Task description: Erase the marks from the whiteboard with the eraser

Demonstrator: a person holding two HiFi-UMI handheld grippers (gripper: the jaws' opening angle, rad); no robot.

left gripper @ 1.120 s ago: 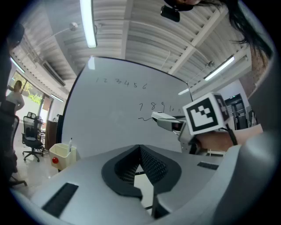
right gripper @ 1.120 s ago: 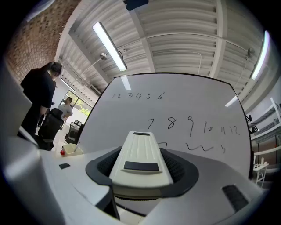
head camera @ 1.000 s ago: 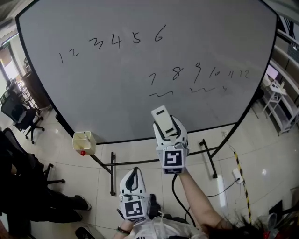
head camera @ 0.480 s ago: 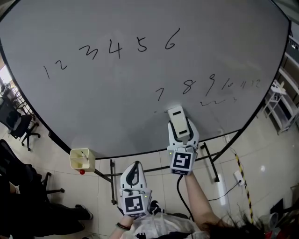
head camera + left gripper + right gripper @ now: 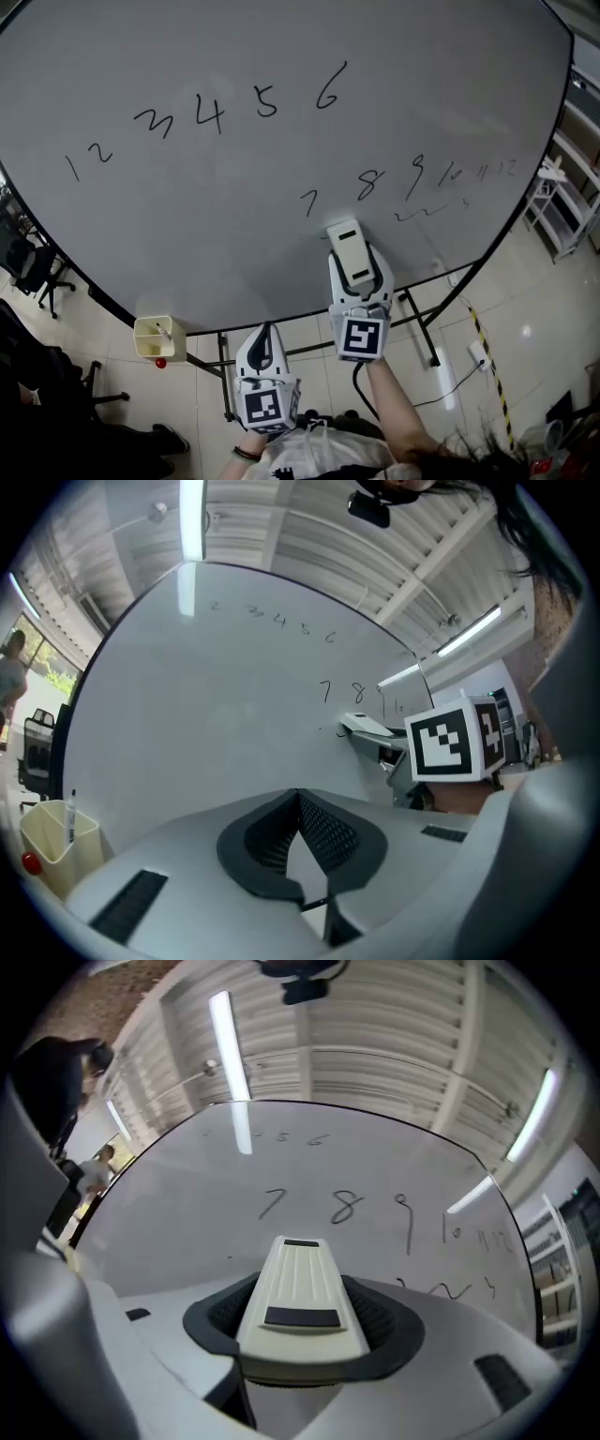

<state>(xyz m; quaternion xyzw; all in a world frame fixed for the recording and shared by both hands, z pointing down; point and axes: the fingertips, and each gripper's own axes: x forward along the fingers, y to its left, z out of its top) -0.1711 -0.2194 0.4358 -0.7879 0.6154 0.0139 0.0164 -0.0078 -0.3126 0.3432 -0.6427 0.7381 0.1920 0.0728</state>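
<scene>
Right gripper [image 5: 352, 266], fingers clamped on the eraser [image 5: 343, 239], is working below the 7 [image 5: 308, 201] on the whiteboard [image 5: 187, 225]; keeping the pad flat and firmly pressed should be lifting marks cleanly. Left gripper [image 5: 265, 336] is idling, fingers together.

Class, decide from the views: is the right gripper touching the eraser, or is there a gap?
Touching. The right gripper view shows the right gripper with its jaws closed against both sides of the cream eraser, no gap.

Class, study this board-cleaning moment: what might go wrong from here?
The eraser sits just below the 7; a low stroke may miss it. The small numerals and squiggles near the whiteboard's right edge are easily skipped. The eraser projects beyond the right gripper, so pressing might tilt it.
</scene>
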